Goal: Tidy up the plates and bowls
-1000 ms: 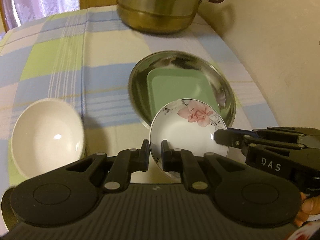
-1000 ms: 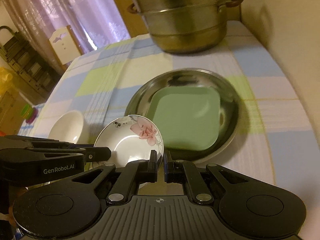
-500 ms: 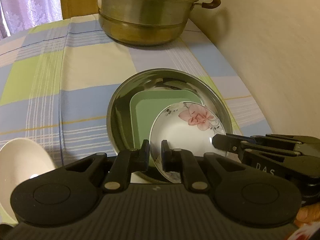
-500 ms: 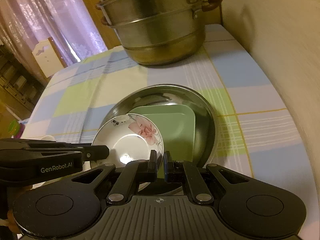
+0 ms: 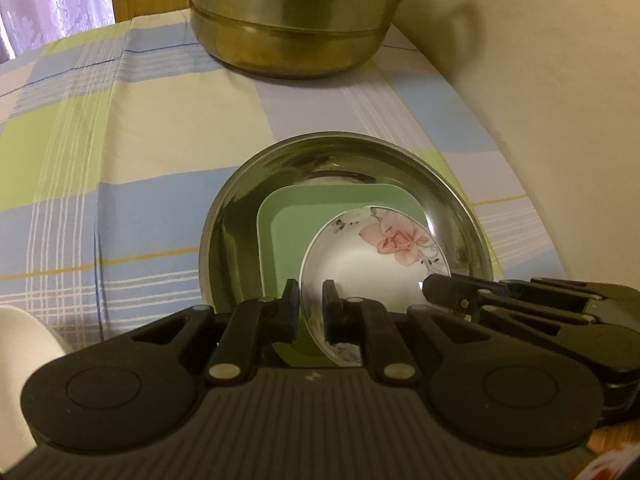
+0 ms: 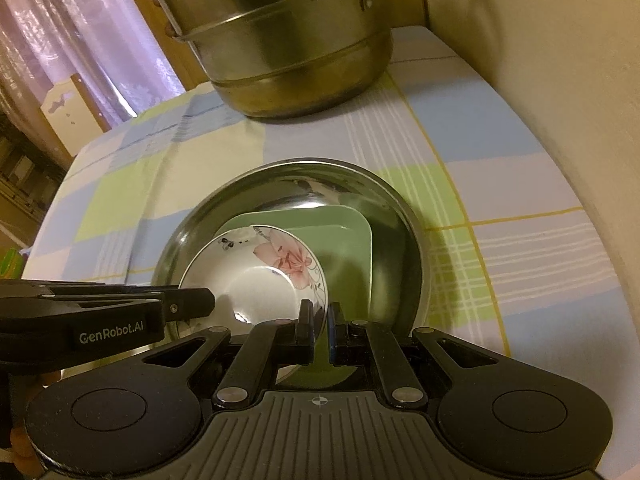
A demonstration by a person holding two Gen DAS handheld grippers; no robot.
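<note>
Floral bowl point(image 5: 376, 276) is pinched at opposite rim edges: left claw point(image 5: 310, 306) on one side, right claw point(image 6: 320, 330) on the other, both clamped tight on the rim. The bowl is held over the green square plate point(image 5: 288, 232), which lies inside the steel basin point(image 5: 224, 216); contact with the plate cannot be told.

Risks: thin-rim grips are likely marginal. Uneven release would probably tip the bowl and clack it on the plate, or slide it off-centre against the basin wall.

Around: steamer pot point(image 5: 296, 28) at the far end of the bench point(image 5: 160, 128), well apart. White bowl point(image 5: 20, 364) at left edge, not yet stacked. Wall point(image 6: 560, 80) close on the right, limiting right-side clearance.
</note>
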